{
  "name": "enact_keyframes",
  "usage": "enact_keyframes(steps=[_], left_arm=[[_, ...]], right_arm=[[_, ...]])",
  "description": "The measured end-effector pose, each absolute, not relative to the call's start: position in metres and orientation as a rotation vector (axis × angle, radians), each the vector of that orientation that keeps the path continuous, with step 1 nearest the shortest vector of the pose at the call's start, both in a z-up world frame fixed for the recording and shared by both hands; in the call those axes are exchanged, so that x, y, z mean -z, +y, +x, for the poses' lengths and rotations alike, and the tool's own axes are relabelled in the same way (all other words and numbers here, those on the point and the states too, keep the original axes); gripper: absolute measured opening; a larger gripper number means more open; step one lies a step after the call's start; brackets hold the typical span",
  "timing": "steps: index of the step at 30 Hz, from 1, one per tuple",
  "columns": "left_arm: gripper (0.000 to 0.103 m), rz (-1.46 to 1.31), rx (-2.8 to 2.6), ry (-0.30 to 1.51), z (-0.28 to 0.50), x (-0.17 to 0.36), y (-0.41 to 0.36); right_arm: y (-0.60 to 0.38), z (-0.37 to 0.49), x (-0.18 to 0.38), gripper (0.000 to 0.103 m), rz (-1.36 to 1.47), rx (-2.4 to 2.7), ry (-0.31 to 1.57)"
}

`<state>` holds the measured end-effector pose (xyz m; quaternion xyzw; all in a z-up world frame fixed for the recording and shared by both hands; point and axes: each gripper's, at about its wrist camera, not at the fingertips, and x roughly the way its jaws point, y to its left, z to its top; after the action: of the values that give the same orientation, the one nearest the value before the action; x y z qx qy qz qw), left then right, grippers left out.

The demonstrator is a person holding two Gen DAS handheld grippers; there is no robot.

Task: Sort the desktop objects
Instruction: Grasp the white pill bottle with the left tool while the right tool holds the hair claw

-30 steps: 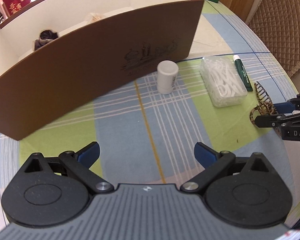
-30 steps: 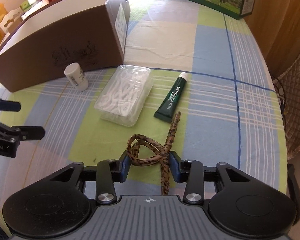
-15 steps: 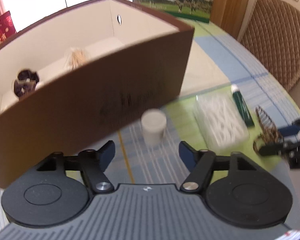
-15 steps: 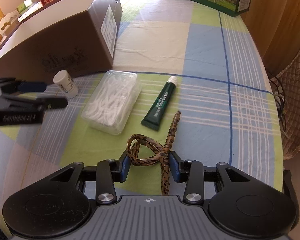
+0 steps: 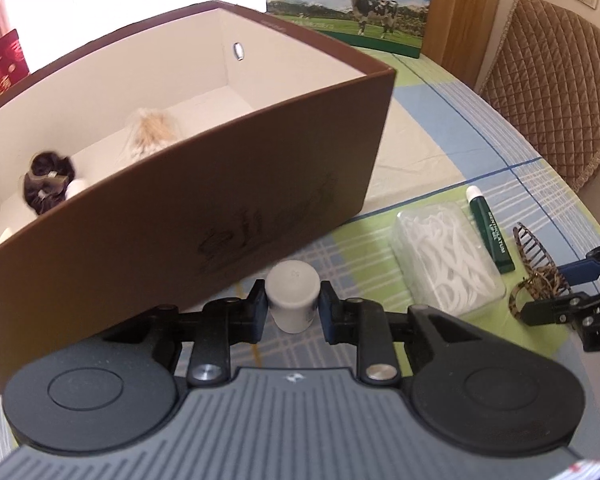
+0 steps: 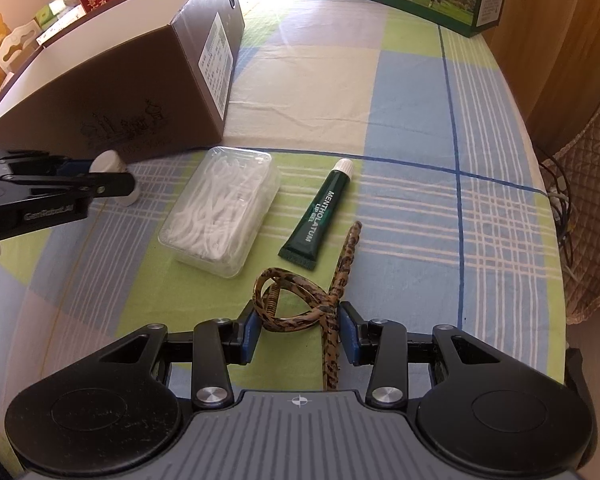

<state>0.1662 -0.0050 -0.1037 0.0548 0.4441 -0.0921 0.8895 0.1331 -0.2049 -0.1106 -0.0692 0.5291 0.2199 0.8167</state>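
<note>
A small white bottle (image 5: pixel 292 280) stands on the checked tablecloth just in front of the brown open box (image 5: pixel 260 184). My left gripper (image 5: pixel 293 300) is closing its jaws around the bottle, and both pads touch its cap. The right wrist view shows the same bottle (image 6: pixel 108 162) at the far left, held by the left gripper (image 6: pixel 100 178). A leopard-pattern hair clip (image 6: pixel 300 304) sits low over the cloth with my right gripper (image 6: pixel 298 332) shut on it. In the left wrist view the clip (image 5: pixel 536 264) and the right gripper (image 5: pixel 556 288) are at the right edge.
A clear case of white floss picks (image 6: pixel 224 208) and a green lip-gel tube (image 6: pixel 320 216) lie between the two grippers. Inside the box are a dark scrunchie (image 5: pixel 46 182) and a pale fluffy item (image 5: pixel 152 132). A milk carton (image 5: pixel 352 4) stands behind, a quilted chair (image 5: pixel 552 92) at the right.
My left gripper moved forward to the white bottle and its jaws came together from wide apart onto it. The right gripper kept still with the clip.
</note>
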Motion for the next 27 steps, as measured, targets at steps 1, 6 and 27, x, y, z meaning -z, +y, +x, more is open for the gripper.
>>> enact_keyframes(steps=[1,6,27], left_arm=[[0.022,0.111,0.184,0.924,0.164,0.102,-0.002],[0.022,0.089,0.143,0.926,0.153,0.091,0.012],[0.022,0.041,0.064,0.931,0.100,0.071,0.046]], right_arm=[[-0.205,0.133,0.111,0.038,-0.148,-0.469,1.128],[-0.204,0.133,0.111,0.038,-0.151,-0.468,1.124],[-0.214,0.110,0.091,0.038,-0.123,-0.465,1.078]])
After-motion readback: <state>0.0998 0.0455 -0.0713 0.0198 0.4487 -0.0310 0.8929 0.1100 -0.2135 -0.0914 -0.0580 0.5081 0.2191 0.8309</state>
